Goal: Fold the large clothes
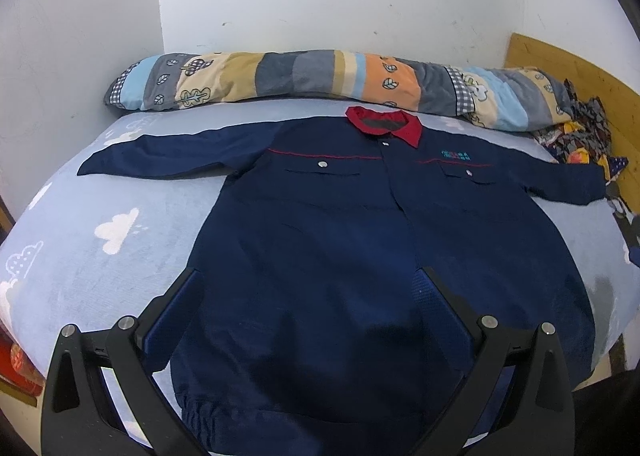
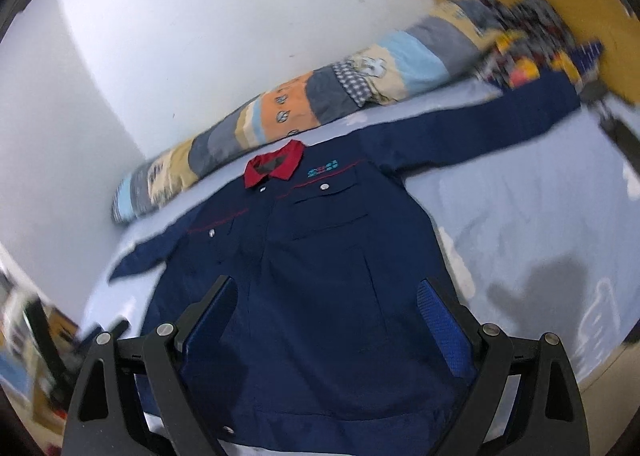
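A navy work jacket (image 1: 320,232) with a red collar (image 1: 386,124) lies flat and front-up on a pale blue bed sheet (image 1: 100,256), both sleeves spread out sideways. My left gripper (image 1: 310,284) hovers open above the jacket's lower half, nothing between its fingers. In the right wrist view the same jacket (image 2: 320,256) runs diagonally, collar (image 2: 274,168) at upper left, right sleeve (image 2: 480,124) stretched toward the headboard. My right gripper (image 2: 324,292) hangs open over the jacket's lower front, holding nothing.
A rolled patchwork quilt (image 1: 304,76) lies along the white wall behind the collar. A crumpled patterned cloth (image 1: 576,132) sits at the right by a wooden headboard (image 1: 560,64). The bed's front edge (image 1: 600,352) drops off at lower right.
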### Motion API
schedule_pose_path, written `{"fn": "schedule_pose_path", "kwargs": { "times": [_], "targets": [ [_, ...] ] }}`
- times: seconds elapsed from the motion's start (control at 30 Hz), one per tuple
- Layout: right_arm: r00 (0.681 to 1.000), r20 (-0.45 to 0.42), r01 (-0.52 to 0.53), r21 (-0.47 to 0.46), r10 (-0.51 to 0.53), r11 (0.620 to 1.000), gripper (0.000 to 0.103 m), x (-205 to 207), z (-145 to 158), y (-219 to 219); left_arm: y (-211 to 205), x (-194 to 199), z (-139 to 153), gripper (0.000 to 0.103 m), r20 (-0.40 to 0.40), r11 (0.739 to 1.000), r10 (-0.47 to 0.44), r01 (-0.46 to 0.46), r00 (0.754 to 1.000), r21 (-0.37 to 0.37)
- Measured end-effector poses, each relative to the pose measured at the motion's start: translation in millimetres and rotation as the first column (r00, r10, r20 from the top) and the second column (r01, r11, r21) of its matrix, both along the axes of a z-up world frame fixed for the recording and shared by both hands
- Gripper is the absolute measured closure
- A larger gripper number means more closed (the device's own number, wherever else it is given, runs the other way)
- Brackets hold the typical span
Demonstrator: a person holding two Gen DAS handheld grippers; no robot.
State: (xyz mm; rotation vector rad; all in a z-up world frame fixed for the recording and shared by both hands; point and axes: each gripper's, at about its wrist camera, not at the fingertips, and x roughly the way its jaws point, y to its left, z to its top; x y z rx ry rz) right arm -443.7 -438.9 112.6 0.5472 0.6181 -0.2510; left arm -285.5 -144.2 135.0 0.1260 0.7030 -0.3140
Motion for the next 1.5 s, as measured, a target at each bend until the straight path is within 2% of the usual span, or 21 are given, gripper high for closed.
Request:
{"fn": "schedule_pose_path", "kwargs": {
  "times": [0.13,0.33,0.43,0.5,0.6,0.77,0.83,0.97,1.13,1.2,1.33,1.43,1.5],
  "targets": [
    [0.999,0.017,0.040,0.133,-0.043,0.990,0.010,-1.2,-12.9,-53.1,-12.0,-0.8,-4.6,0.000,-0.013,1.000,-0.021,0.022,1.000,0.020],
    [0.996,0.038,0.063,0.247,-0.075,0.967,0.010,-2.3,-27.5,-114.0,-39.6,8.9,-10.4,0.000,-0.014,0.996,-0.053,0.054,0.998,0.069],
    [0.993,0.056,0.082,0.298,-0.103,0.951,0.010,-1.8,-30.3,-150.8,-54.7,17.1,-13.2,0.000,-0.022,0.995,-0.073,0.074,0.997,0.069],
    [0.989,0.067,0.106,0.297,-0.131,0.949,0.010,-0.7,-26.6,-178.5,-65.4,22.4,-16.4,0.000,-0.034,0.993,-0.087,0.090,0.996,0.077],
    [0.982,0.045,0.172,0.220,-0.186,0.960,0.011,2.2,-23.0,-221.2,-81.0,25.6,-20.1,0.000,-0.043,0.987,-0.121,0.125,0.992,0.097],
    [0.964,-0.001,0.258,0.233,-0.265,0.938,0.019,16.6,-34.2,-315.7,-96.9,23.2,-20.1,0.000,-0.029,0.975,-0.185,0.187,0.982,0.120],
    [0.949,-0.028,0.313,0.230,-0.315,0.921,0.023,22.3,-40.9,-361.3,-99.7,23.3,-19.5,0.000,-0.025,0.972,-0.198,0.200,0.980,0.122],
    [0.920,-0.061,0.390,0.246,-0.388,0.887,0.023,42.6,-59.0,-433.9,-103.4,29.1,-21.7,0.000,-0.044,0.971,-0.207,0.211,0.977,0.113],
    [0.867,-0.098,0.494,0.312,-0.489,0.812,0.023,70.9,-83.3,-513.1,-108.6,36.1,-26.8,0.000,-0.070,0.970,-0.208,0.215,0.976,0.116],
    [0.839,-0.110,0.537,0.330,-0.533,0.777,0.023,80.1,-94.9,-537.9,-110.8,38.3,-29.8,0.000,-0.084,0.969,-0.208,0.217,0.975,0.120],
    [0.817,-0.117,0.570,0.316,-0.565,0.759,0.023,95.5,-109.0,-566.7,-113.3,40.9,-34.6,0.000,-0.100,0.967,-0.208,0.220,0.973,0.132],
    [0.812,-0.127,0.578,0.311,-0.570,0.754,0.023,106.0,-127.8,-582.8,-114.1,42.4,-37.2,0.000,-0.106,0.966,-0.203,0.217,0.973,0.139],
    [0.827,-0.105,0.554,0.317,-0.553,0.769,0.022,115.3,-136.0,-588.1,-116.1,42.7,-39.2,0.000,-0.111,0.965,-0.202,0.217,0.973,0.145]
  ]
}}
